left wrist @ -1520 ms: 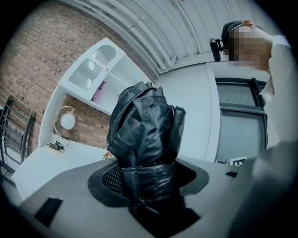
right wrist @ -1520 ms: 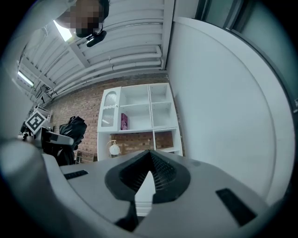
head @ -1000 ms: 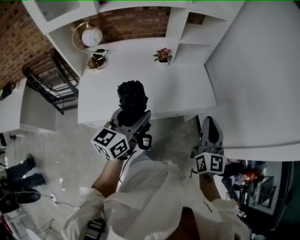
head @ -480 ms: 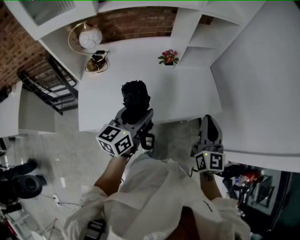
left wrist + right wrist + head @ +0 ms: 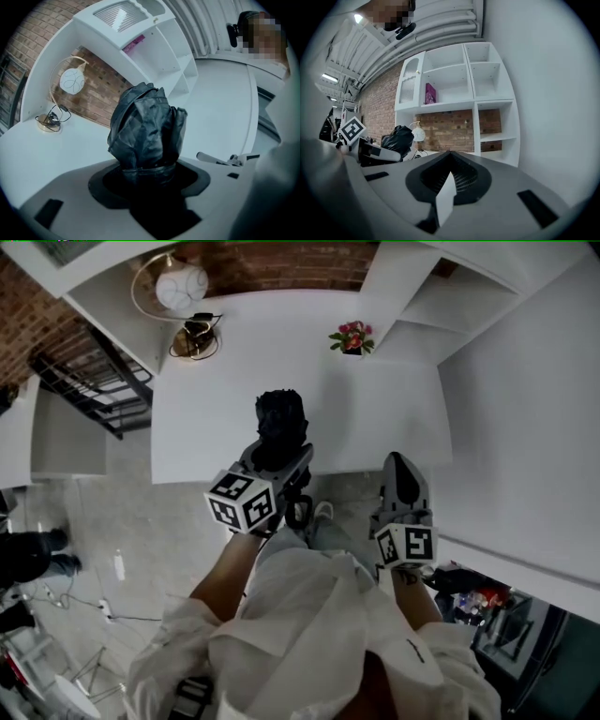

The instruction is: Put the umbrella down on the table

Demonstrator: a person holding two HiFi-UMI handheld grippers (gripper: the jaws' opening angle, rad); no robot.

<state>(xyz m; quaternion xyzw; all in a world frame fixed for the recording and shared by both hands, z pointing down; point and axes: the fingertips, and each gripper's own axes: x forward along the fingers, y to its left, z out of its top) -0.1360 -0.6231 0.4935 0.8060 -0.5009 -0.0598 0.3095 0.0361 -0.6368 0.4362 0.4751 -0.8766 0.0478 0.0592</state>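
Person: a person in a loose white shirt [image 5: 309,634] stands at the near edge, with one tool in each hand.
Right tongs: the right tongs [image 5: 397,468] are closed with nothing in them. They stay off to the side, near the bench corner, so I think they are just kept out of the way.
Left tongs: the left tongs [image 5: 280,452] stand wide and squeeze the fat bundle. They point almost flat, out over the bench.
Umbrella: the folded black cloth umbrella [image 5: 147,126] sticks out of the left tongs, crumpled end forward. It hangs over the near part of the bench and looks not to be resting on it yet.
Bench: the big white flat bench [image 5: 216,418] is bare under the umbrella, so there is room to lay it down.
Next step: I think the bundle must go lower, then the tongs let go.
Flowers: a small pot of red flowers [image 5: 351,337] sits far back, well apart from the umbrella.
Lamp: a round white ball lamp in a gold ring [image 5: 181,287] stands at the far left corner.
Shelves: tall white shelves [image 5: 485,89] rise behind, against a brick wall.
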